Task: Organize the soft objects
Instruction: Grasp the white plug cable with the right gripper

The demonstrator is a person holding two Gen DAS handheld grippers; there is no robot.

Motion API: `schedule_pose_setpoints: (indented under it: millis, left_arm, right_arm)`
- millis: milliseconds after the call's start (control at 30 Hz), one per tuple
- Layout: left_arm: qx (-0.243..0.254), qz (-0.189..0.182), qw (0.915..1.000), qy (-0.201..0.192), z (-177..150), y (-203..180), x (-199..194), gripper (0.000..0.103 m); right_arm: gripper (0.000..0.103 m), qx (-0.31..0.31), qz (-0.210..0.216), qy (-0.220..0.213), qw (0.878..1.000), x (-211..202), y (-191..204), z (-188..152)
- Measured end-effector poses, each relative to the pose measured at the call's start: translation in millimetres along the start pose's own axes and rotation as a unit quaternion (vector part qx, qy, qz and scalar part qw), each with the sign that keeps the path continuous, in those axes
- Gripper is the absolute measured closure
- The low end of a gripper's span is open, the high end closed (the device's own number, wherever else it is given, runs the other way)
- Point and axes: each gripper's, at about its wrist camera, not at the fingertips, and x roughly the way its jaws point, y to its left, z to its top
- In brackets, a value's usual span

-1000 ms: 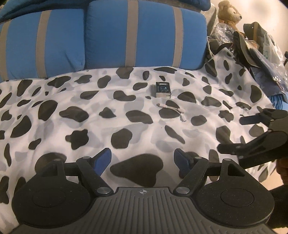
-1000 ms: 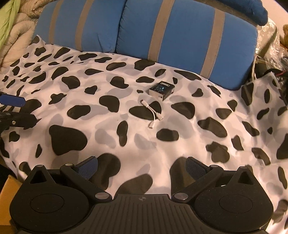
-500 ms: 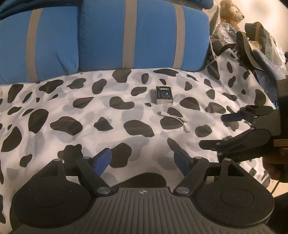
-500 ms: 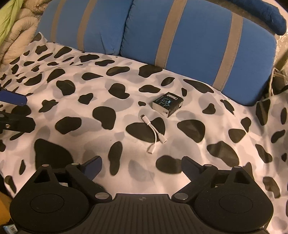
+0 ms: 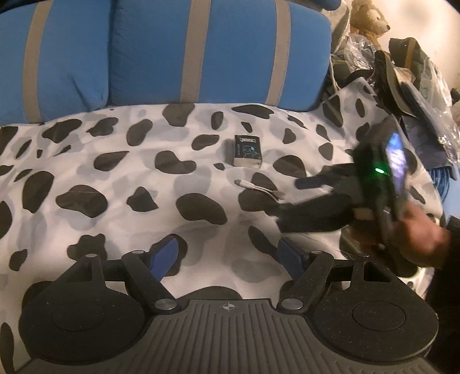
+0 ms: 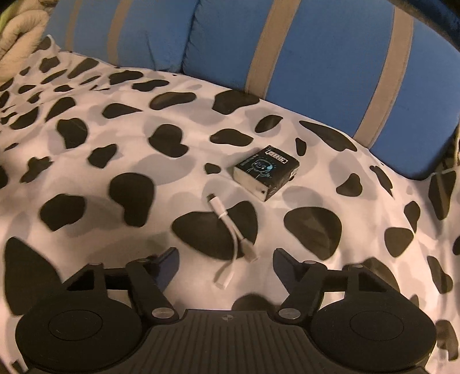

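In the left wrist view, the left gripper (image 5: 228, 253) hovers over the cow-print blanket (image 5: 115, 184) with its jaws apart and nothing between them. The small black box (image 5: 247, 151) lies on the blanket before the blue cushions (image 5: 201, 51), and the white adapter cable (image 5: 260, 188) lies just beside it, nearer to the camera. The right gripper (image 5: 287, 198), blurred, reaches in from the right, near the cable. A teddy bear (image 5: 369, 17) sits at the top right among clutter. In the right wrist view, the right gripper (image 6: 225, 260) has its jaws apart; they have just been closing. The near end of the white adapter cable (image 6: 233, 238) lies between the fingers, not pressed. The small black box (image 6: 266, 171) lies beyond, apart from the cable.
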Motion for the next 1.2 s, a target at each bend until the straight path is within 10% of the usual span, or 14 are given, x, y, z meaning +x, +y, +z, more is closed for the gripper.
schedule_pose_setpoints:
  millis: [600,867,1200]
  left_arm:
    - [-0.001,-0.005,0.9995,0.030,0.6,-3.5,14.0,0.027]
    - [0.001,-0.005,0.9993,0.037,0.1,-2.6,18.6,0.027]
    - [-0.001,-0.005,0.9998,0.020,2.4,-3.3,21.6,0.027]
  right_arm:
    - [0.058,0.011,0.021,0.031,0.999,47.1,-7.3,21.2]
    - [0.096,0.017,0.038,0.029,0.999,41.1,-8.2,15.0]
    - [0.097,0.029,0.020,0.011,0.999,17.4,-14.7,3.9]
